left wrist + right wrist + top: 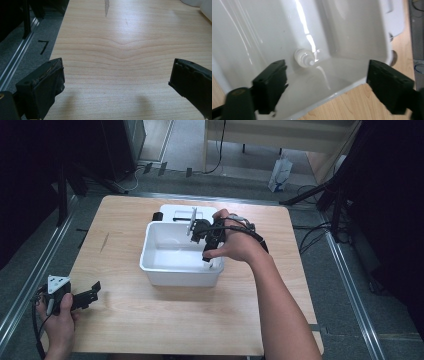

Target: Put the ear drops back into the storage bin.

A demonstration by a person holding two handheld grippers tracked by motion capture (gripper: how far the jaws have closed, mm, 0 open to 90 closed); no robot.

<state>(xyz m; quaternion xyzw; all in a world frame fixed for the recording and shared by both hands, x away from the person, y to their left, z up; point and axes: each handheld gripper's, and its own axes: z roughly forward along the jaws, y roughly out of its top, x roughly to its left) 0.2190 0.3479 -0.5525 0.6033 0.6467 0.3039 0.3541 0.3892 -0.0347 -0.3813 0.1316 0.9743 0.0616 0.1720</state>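
A white tub (180,270) sits on a pale wood-grain bench (150,320); a small clear bottle (305,58) lies inside it. Both claws are black.

The premises appeared to be a lab or recording room. A wooden table (150,320) stood between metal floor rails (35,270) on grey carpet, with dark stands (325,195) and loose cables (310,237) around it.

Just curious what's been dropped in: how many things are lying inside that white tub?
1: a small clear ridged bottle on the white tub's floor, below the right gripper. More may hide behind the hand.
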